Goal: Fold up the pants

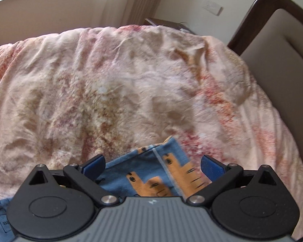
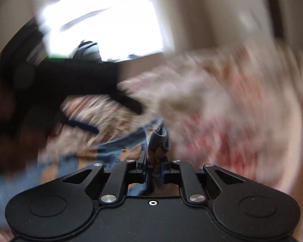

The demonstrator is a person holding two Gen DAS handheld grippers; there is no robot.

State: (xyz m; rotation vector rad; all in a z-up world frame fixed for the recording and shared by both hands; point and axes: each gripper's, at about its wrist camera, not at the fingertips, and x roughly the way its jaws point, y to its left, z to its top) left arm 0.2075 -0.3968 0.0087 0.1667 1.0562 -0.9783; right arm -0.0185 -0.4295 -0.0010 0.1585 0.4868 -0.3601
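Pants pinched in right gripper

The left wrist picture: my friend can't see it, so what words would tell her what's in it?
Blue pants with orange animal pictures lie between the wide-open left tongs, whose blue pads are not touching them. Beyond them, a rumpled pink and cream blanket covers a bed, with a dark wooden headboard at the right.

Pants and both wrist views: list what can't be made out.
- Pants: left wrist view, most of them hidden behind the open left claw.
- Right wrist view: motion blur smears the blanket and the dark shape on the left.
- Right claw: shut on bunched pants; which part, unclear.
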